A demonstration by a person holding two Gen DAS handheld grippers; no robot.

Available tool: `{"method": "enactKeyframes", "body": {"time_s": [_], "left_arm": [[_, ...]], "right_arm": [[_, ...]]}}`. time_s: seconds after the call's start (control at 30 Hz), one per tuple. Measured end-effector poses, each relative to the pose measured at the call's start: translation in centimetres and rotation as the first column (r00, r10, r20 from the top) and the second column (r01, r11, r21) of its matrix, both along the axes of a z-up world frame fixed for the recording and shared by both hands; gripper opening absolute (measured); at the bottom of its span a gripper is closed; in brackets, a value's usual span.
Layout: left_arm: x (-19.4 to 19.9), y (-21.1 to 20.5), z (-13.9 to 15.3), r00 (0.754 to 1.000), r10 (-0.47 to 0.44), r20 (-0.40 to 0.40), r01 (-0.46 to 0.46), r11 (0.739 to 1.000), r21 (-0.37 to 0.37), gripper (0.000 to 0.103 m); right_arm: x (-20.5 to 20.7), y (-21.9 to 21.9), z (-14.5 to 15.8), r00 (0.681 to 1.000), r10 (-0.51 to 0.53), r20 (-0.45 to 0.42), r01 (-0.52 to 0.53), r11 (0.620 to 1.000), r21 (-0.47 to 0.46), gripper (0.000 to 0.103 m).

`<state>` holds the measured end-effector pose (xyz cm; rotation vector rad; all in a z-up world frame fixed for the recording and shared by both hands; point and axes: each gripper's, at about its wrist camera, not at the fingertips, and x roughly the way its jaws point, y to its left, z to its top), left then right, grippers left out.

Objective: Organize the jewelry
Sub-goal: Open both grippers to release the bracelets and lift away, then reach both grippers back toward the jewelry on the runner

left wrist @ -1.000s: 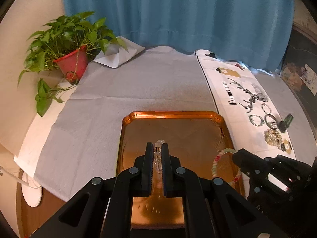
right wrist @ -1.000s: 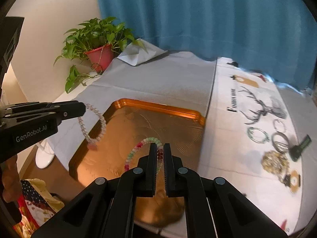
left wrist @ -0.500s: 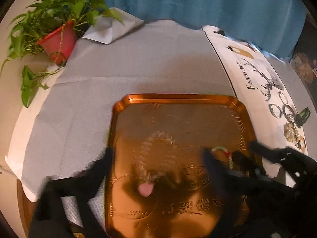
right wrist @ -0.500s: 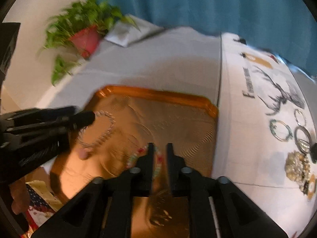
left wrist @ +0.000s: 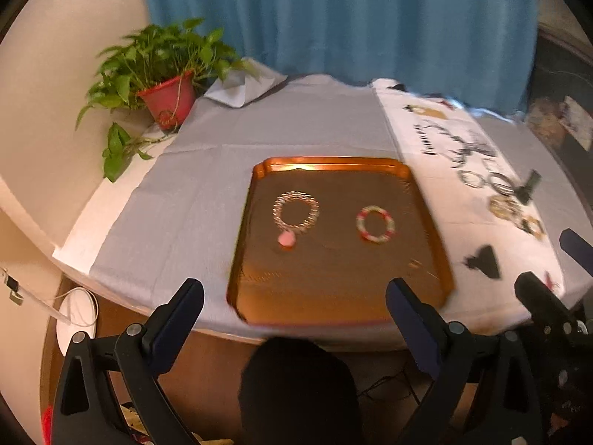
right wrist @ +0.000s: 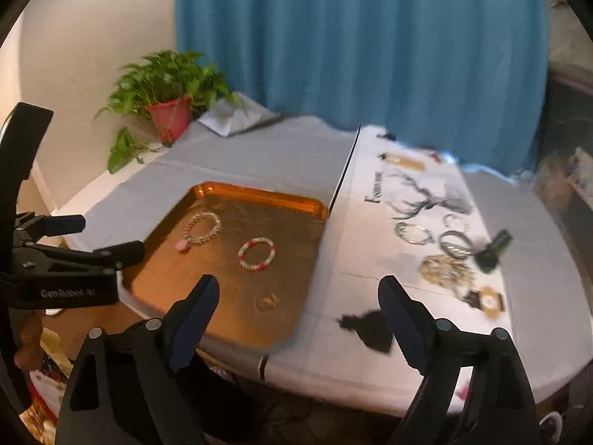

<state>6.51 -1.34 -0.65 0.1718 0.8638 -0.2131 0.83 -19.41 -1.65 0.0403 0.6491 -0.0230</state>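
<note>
A copper tray [left wrist: 333, 165] [right wrist: 296, 200] lies on the grey cloth. In it lie a clear bead bracelet with a pink charm [left wrist: 295, 213] [right wrist: 202, 228] and a red, green and white bead bracelet [left wrist: 375, 223] [right wrist: 256, 254]. My left gripper [left wrist: 294, 298] is open and empty, held back off the table's near edge; it also shows in the right wrist view [right wrist: 100, 237]. My right gripper [right wrist: 298, 294] is open and empty above the tray's near right corner. More jewelry [right wrist: 444, 267] [left wrist: 507, 200] lies on the white printed cloth to the right.
A potted plant [left wrist: 166, 81] [right wrist: 166, 100] stands at the table's far left corner. A blue curtain [left wrist: 333, 18] hangs behind. A black tassel piece [right wrist: 367, 328] lies on the white cloth near the front edge. A dark green clip [right wrist: 494, 250] lies by the bangles.
Both grippers opened and let their bracelets go onto the tray. Both then pulled back and up, away from the tray toward the table's near edge.
</note>
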Motion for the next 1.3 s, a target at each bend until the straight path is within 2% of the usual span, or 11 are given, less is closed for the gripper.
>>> {"method": "enactKeyframes", "body": {"time_s": [0.23,0.43,0.53,0.97,1.3], "left_arm": [[-6.1,-1.4,2.7,0.994,-0.038,0.098,0.033,0.998,0.051,0.102],[-9.0,-1.1,3.9,0.990,-0.027,0.135,0.019,0.998,0.059,0.102],[-9.9,-0.7,4.5,0.989,-0.016,0.145,0.010,0.999,0.042,0.102],[-11.4,-1.3,6.0,0.983,-0.019,0.185,0.010,0.999,0.050,0.102],[-9.6,-3.0,4.8,0.990,-0.036,0.136,0.028,0.998,0.060,0.102]], "right_arm": [[-7.1,0.4,2.9,0.997,0.008,0.075,-0.010,1.000,0.022,0.098],[-10.4,2.0,3.8,0.994,0.014,0.107,-0.008,0.999,-0.051,0.098],[-11.2,2.0,4.3,0.993,0.017,0.121,-0.012,0.999,-0.045,0.099],[-13.4,1.0,5.3,0.989,-0.016,0.149,0.020,1.000,-0.024,0.102],[-12.8,-1.6,4.0,0.990,-0.068,0.120,0.068,0.998,0.007,0.102]]}}
